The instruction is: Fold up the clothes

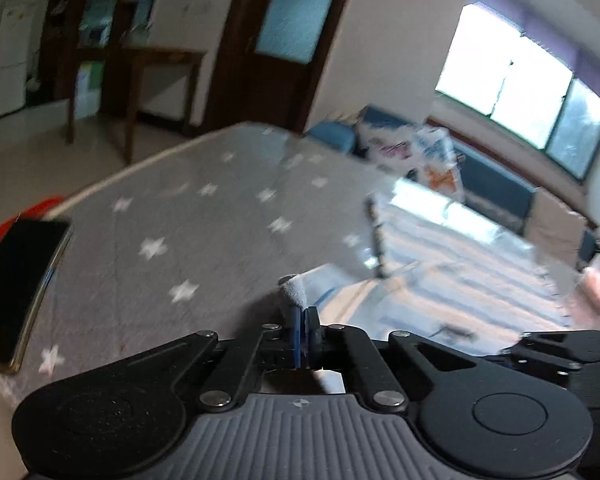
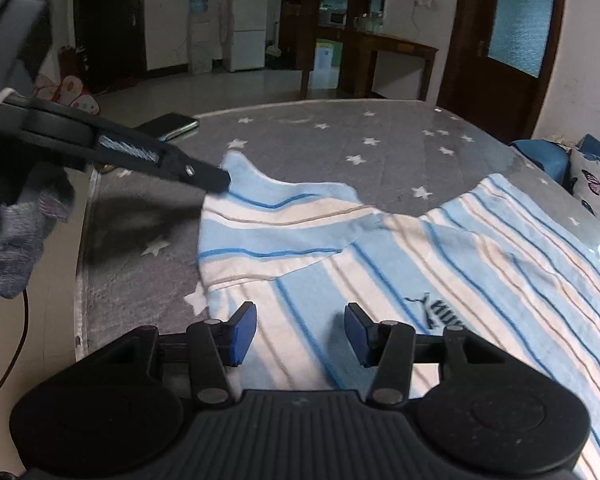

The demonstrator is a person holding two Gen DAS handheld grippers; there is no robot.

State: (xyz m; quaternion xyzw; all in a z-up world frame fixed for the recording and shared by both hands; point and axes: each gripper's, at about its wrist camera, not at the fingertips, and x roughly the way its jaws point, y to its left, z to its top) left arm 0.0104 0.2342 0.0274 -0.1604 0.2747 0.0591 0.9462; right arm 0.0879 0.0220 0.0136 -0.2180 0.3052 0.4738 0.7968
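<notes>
Right gripper [image 2: 300, 334] open over striped shirt [image 2: 380, 248]; left gripper [image 2: 224, 180] pinches sleeve edge.

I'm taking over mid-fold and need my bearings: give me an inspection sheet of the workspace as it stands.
Surface: grey star-print cover over the table.
Job's things: striped shirt lies spread out, one sleeve folded across the body.
Clutter: dark phone near the far left corner; a red item beyond the table edge, unclear what.
Grippers: left gripper is shut on the sleeve's tip, a bit of cloth showing between its pads; right gripper is open above the shirt's body, nothing between its fingers.
Cables: a dark cord hangs off the table's left side.
Surroundings: white fridge, wooden side table, bright window, butterfly cushion.
</notes>
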